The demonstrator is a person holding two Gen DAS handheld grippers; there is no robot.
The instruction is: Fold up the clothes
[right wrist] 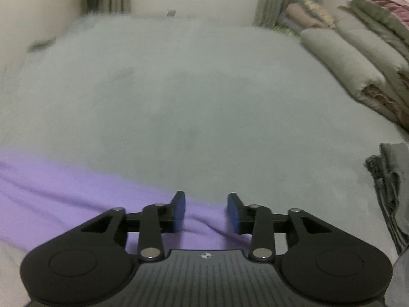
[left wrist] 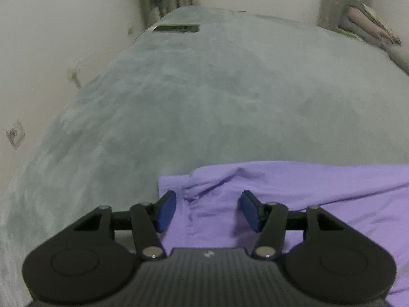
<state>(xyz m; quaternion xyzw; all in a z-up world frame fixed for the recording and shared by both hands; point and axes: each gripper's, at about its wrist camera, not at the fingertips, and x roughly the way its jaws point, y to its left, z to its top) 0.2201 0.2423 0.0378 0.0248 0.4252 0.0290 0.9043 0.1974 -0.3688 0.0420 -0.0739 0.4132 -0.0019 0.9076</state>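
A purple garment (left wrist: 319, 192) lies on a grey-green plush bed cover (left wrist: 204, 89). In the left wrist view its creased, buttoned edge sits at the bottom centre, and my left gripper (left wrist: 208, 211) hangs open just above it, blue pads either side of the button strip. In the right wrist view the same purple garment (right wrist: 64, 192) stretches from the left edge to the bottom centre. My right gripper (right wrist: 206, 211) is open over its right end, nothing between the pads.
A dark flat object (left wrist: 176, 28) lies at the cover's far left. Folded quilts and blankets (right wrist: 358, 58) are stacked along the right side. A folded grey cloth (right wrist: 391, 192) lies at the right edge. A wall (left wrist: 51, 51) runs along the left.
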